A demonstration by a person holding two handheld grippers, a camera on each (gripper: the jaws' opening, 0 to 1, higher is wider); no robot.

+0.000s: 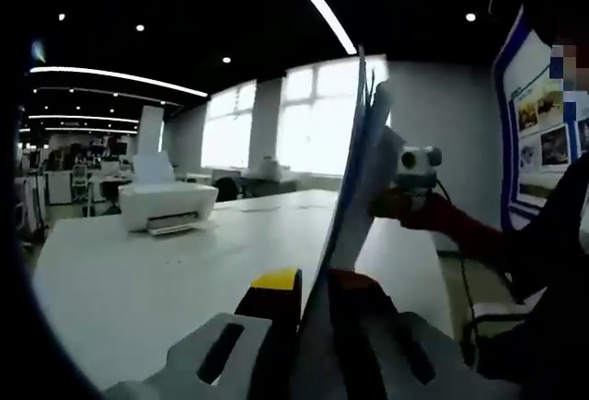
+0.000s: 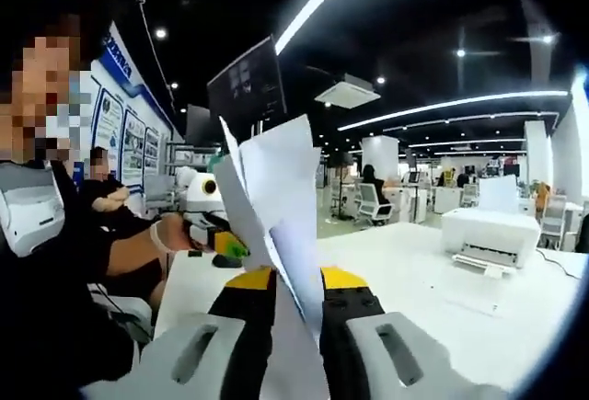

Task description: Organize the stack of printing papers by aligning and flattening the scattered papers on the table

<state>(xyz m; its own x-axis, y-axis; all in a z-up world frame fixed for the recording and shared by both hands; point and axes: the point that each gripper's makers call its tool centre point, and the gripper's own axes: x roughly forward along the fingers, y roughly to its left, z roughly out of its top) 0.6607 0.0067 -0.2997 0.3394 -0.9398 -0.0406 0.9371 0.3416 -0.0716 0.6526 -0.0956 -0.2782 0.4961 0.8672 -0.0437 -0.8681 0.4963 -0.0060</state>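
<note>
A thin stack of white printing papers (image 1: 354, 179) stands upright and edge-on, lifted off the white table (image 1: 166, 280). My left gripper (image 1: 313, 285) is shut on its near edge. The right gripper (image 1: 405, 202) grips the far edge, with a person's red-gloved hand behind it. In the right gripper view the same papers (image 2: 276, 188) rise from between the jaws of my right gripper (image 2: 296, 282), which is shut on them. There the sheets fan apart slightly at the top. The left gripper (image 2: 216, 234) holds their far side above the table (image 2: 433, 308).
A white printer (image 1: 166, 205) sits on the table's far part; it is also at the right in the right gripper view (image 2: 488, 233). The person holding the grippers (image 2: 64, 262) is close by. A wall with posters (image 1: 543, 124) lies beyond the table's end.
</note>
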